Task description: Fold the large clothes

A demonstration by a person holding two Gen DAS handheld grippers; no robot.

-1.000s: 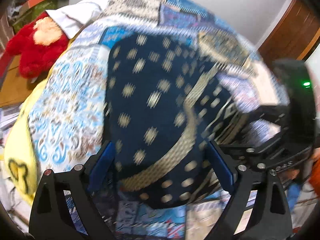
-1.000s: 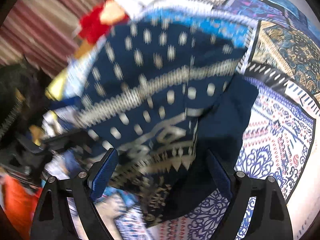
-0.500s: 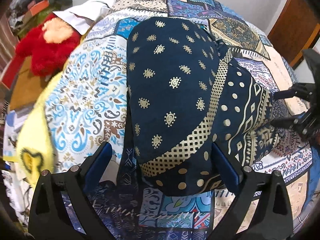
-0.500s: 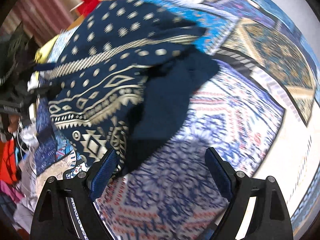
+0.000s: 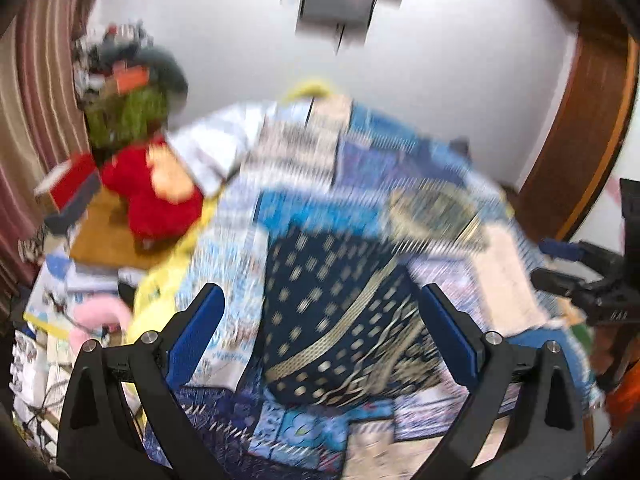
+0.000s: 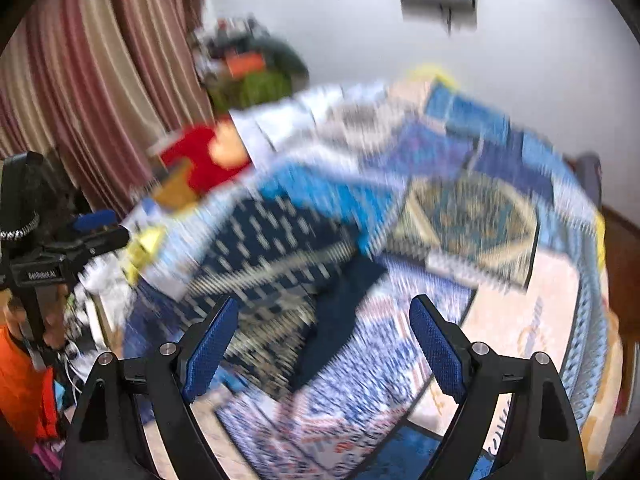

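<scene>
A dark navy garment with gold dots and bands [image 5: 332, 320] lies folded on a patchwork bedspread [image 5: 360, 168]. It also shows in the right wrist view [image 6: 280, 268], blurred by motion. My left gripper [image 5: 320, 340] is open and empty, raised above and in front of the garment. My right gripper [image 6: 324, 344] is open and empty, raised over the garment's right edge. Each gripper shows at the edge of the other's view: the right [image 5: 592, 276], the left [image 6: 52, 248].
A red plush toy [image 5: 156, 192] and a white cloth [image 5: 216, 144] lie at the bed's far left. Striped curtains [image 6: 88, 80] hang on the left. A wooden door frame [image 5: 584, 128] stands at right. Clutter lies beside the bed at left [image 5: 60, 292].
Both grippers have pulled back and tilted up from the garment, so the wall and curtains now show. The garment stays folded on the bed.
</scene>
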